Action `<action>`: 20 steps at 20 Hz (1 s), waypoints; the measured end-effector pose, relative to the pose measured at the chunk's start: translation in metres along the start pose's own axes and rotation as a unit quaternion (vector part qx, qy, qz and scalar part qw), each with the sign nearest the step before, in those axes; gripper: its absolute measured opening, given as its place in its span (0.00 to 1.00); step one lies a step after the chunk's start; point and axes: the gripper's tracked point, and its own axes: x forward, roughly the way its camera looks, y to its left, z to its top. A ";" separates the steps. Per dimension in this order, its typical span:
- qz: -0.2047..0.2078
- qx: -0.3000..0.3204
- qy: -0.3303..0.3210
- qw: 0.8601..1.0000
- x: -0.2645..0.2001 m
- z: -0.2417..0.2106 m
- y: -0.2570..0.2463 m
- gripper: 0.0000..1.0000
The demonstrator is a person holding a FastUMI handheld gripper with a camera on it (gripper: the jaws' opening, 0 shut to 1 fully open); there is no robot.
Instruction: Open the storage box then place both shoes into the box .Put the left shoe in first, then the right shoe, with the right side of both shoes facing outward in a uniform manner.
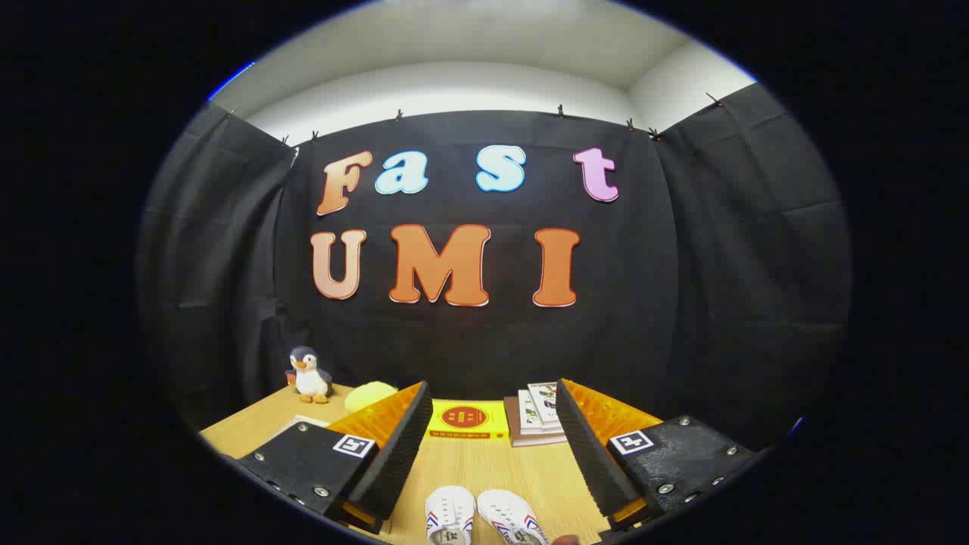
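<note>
Gripper view. Tongs (pixel 490 446): one pair, fingers spread wide, holding nothing, raised above the surface.

Surface (pixel 545 473): one, light wood grain.

Shoes: two, white with red and blue side stripes, lying side by side at 6 o'clock between the fingers and below their tips, toes pointing away. Left shoe (pixel 450 515) and right shoe (pixel 511 517) almost touch.

Yellow box (pixel 468 420): one, flat, with a red round mark, at 12 o'clock beyond the fingertips, against the wall.

Books (pixel 536 415): one small stack, just beside the box at 1 o'clock; count unclear.

Plush penguin (pixel 310 375): one, upright, at 10 o'clock by the wall.

Yellow soft object (pixel 369 393): one, near the penguin, partly behind the left finger.
</note>
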 end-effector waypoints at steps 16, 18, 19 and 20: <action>0.014 0.014 0.025 0.999 0.009 -0.019 -0.003 0.97; 0.014 0.010 0.026 1.000 0.009 -0.021 -0.006 0.97; 0.014 0.005 0.026 1.000 0.009 -0.022 -0.008 0.97; 0.013 0.004 0.025 1.000 0.010 -0.023 -0.010 0.97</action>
